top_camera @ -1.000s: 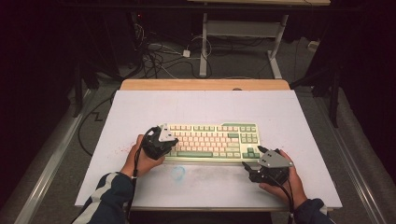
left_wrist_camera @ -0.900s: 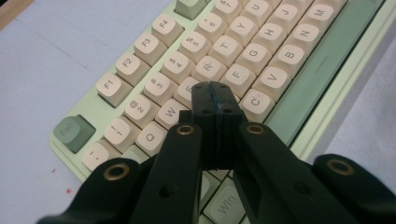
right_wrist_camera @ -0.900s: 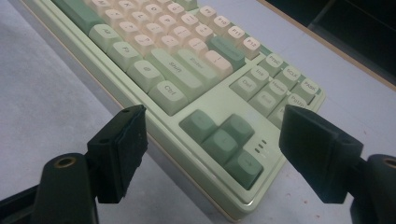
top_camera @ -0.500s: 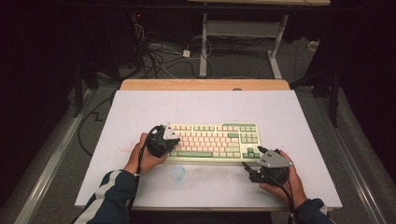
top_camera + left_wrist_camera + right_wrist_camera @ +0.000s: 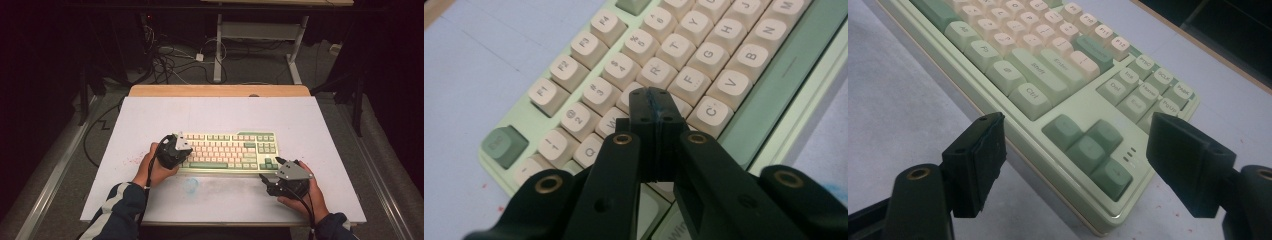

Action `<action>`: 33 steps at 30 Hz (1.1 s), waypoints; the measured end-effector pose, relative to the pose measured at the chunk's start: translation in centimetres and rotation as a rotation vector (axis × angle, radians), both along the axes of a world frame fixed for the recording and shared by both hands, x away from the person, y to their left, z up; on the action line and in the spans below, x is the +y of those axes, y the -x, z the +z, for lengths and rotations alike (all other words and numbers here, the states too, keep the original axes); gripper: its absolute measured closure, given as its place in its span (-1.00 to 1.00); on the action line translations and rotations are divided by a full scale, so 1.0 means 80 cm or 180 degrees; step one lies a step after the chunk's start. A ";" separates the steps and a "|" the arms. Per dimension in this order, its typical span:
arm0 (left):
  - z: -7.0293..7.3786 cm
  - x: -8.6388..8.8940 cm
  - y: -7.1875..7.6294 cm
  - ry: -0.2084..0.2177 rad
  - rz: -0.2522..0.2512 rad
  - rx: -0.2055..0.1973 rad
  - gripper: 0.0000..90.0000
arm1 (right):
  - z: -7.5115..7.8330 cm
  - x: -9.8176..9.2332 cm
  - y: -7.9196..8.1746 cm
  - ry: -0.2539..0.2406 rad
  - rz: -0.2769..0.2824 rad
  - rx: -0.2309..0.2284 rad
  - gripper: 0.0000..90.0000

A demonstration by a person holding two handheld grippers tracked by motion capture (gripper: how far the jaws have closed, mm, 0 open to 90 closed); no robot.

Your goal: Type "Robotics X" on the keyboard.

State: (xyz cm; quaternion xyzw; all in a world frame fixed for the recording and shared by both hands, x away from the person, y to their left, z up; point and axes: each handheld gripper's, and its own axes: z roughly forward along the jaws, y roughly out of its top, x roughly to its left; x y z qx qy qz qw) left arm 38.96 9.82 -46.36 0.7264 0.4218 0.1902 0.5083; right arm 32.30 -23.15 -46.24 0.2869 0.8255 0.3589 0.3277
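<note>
Right tool: The right tool (image 5: 272,176) sits near the front edge of the tabletop, in the person's right hand (image 5: 306,199). Its two black jaws stand wide apart, and nothing is between them. It hovers just beside the keyboard's near right corner, and from the right gripper view (image 5: 1075,162) the green arrow keys (image 5: 1088,146) lie right past the jaws.

Left tool: The left tool (image 5: 181,150) is in the person's left hand (image 5: 154,169), over the left end of the keyboard. Its jaws are pressed tight together with nothing held. In the left gripper view (image 5: 655,107) the closed tip is down among the cream letter keys, close to the C key (image 5: 710,112) and the R key (image 5: 656,71). I cannot tell if the tip is pushing a key down.

Keyboard: The keyboard (image 5: 235,150) is pale green with cream keys and some darker green keys. It lies flat near the middle of the tabletop, a bit toward the person, with its long side facing them.

Blue smudge: A small blue smudge (image 5: 190,185) is on the tabletop, just in front of the keyboard, between the two hands.

Tabletop: The white tabletop (image 5: 215,115) has a wooden strip (image 5: 220,90) along its far edge.

Floor: Past the tabletop, black cables (image 5: 170,60) lie on the floor near a white metal stand (image 5: 260,35).
</note>
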 end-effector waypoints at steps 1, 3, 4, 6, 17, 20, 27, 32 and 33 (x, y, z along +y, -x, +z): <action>0.003 0.001 0.001 0.0027 -0.0004 -0.0024 0.95 | 0.000 0.000 0.000 -0.0004 -0.0003 0.0002 -0.44; 0.008 0.002 0.003 0.0064 0.0002 -0.0099 0.94 | 0.001 -0.001 0.000 0.0000 -0.0007 -0.0006 -0.44; 0.011 0.003 0.005 0.0092 -0.0006 -0.0134 0.91 | 0.001 -0.001 0.000 -0.0004 -0.0005 -0.0006 -0.44; 0.014 0.004 0.007 0.0119 0.0020 -0.0208 0.77 | 0.001 -0.001 0.000 -0.0006 -0.0008 -0.0011 -0.44; 0.026 0.016 0.022 0.0299 0.0059 -0.0499 -0.16 | 0.005 -0.005 0.000 -0.0061 -0.0057 -0.0041 -0.44; 0.027 0.020 0.028 0.0281 0.0117 -0.0589 -0.38 | 0.005 -0.005 0.001 -0.0065 -0.0057 -0.0050 -0.44; 0.024 0.045 0.039 0.0321 0.0217 -0.0671 -0.56 | 0.008 -0.007 0.000 -0.0096 -0.0085 -0.0058 -0.44; 0.012 0.062 0.052 0.0219 0.0263 -0.0665 -0.58 | 0.012 -0.009 -0.001 -0.0127 -0.0096 -0.0056 -0.40; 0.009 0.066 0.055 0.0207 0.0282 -0.0662 -0.58 | 0.013 -0.010 -0.001 -0.0126 -0.0097 -0.0061 -0.38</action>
